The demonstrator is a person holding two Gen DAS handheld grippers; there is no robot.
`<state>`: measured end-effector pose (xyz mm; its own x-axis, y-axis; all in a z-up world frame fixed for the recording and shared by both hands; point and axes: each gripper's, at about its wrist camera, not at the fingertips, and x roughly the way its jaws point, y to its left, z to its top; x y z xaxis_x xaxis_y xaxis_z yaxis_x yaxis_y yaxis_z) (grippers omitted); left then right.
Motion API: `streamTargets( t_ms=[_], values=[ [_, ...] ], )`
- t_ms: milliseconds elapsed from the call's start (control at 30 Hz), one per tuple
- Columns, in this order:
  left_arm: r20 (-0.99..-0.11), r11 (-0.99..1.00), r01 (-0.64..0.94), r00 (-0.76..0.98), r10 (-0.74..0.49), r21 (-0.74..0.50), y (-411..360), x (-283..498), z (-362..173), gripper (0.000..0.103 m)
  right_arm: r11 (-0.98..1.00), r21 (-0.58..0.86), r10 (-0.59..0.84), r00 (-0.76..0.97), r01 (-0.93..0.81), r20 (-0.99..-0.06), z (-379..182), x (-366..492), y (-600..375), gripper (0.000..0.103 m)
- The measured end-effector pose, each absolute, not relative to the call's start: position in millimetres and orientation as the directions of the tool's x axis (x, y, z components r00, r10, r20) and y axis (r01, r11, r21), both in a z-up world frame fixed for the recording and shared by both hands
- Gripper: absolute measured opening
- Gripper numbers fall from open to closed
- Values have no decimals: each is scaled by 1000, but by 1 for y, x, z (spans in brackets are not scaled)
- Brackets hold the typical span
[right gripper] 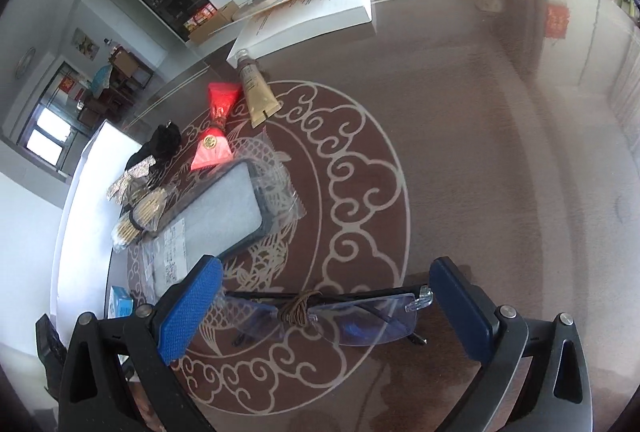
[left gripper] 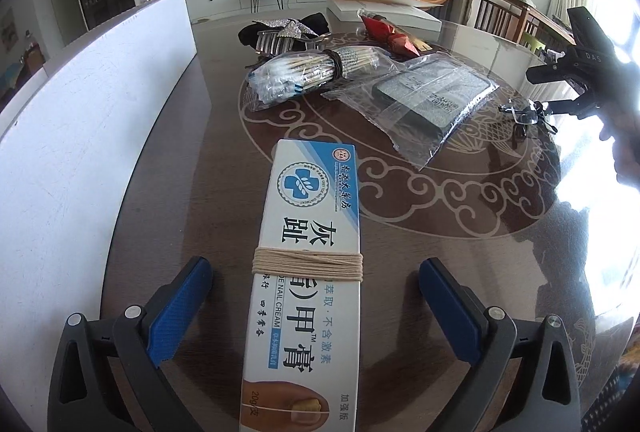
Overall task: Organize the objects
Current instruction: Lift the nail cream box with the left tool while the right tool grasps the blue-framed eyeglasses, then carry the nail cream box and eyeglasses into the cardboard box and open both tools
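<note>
Nail cream box (left gripper: 304, 272), string-wrapped, flat on the table (left gripper: 440, 272) between the wide-open left gripper (left gripper: 316, 296) fingers, untouched, long axis running away from camera. Further right, folded glasses (right gripper: 328, 316) crosswise between the right gripper (right gripper: 326, 312) fingers, also spread wide and gripping nothing, tilted steeply downward, nearer of the two hands.

Each hand-held gripper (left gripper: 316, 306) has black arms, silver screws and textured blue pads (right gripper: 190, 314), apparently rubbery.
</note>
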<state>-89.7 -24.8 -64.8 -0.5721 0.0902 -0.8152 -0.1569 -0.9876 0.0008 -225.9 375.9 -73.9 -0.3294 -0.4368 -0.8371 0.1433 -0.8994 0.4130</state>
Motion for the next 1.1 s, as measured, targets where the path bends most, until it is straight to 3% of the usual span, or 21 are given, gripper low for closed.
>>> streamTargets(
  t_ms=[167,333,467,500,567,600,633,700,867,1100],
  values=[
    [-815,-988,-157,-572,90,1,-25,-90,-65,103,-798,529,-579,-119,289,-807,-67,-169,348,103],
    [-815,-988,-157,-572,90,1,-25,-90,-65,103,-899,232,-349,-287,371,-892,-37,-156,325,103],
    [-833,-984,-177,-544,100,-2,-26,-86,-64,103,-890,149,-288,-277,431,-917,-50,-169,290,102],
    [-834,-983,-181,-540,114,-17,-28,-85,-64,103,-884,129,-271,-269,450,-924,-56,-169,281,96],
    [-822,-984,-176,-555,125,-30,-35,-79,-59,84,-879,100,-235,-240,466,-942,-69,-169,266,70],
    [-817,-984,-177,-564,120,-23,-37,-78,-57,62,-885,89,-214,-229,457,-950,-74,-168,265,46],
    [-812,-982,-186,-569,129,-26,-39,-77,-55,42,-891,65,-200,-259,450,-945,-74,-166,265,35],
    [-807,-978,-193,-563,178,-82,-46,-75,-51,42,-906,92,-213,-257,414,-943,-73,-162,270,19],
    [-736,-968,-198,-630,248,-156,-48,-42,-32,42,-913,150,-279,-311,380,-908,-53,-141,279,19],
    [-611,-953,-174,-735,294,-248,-75,2,31,42,-849,332,-486,-360,411,-796,9,-126,224,19]
  ],
)
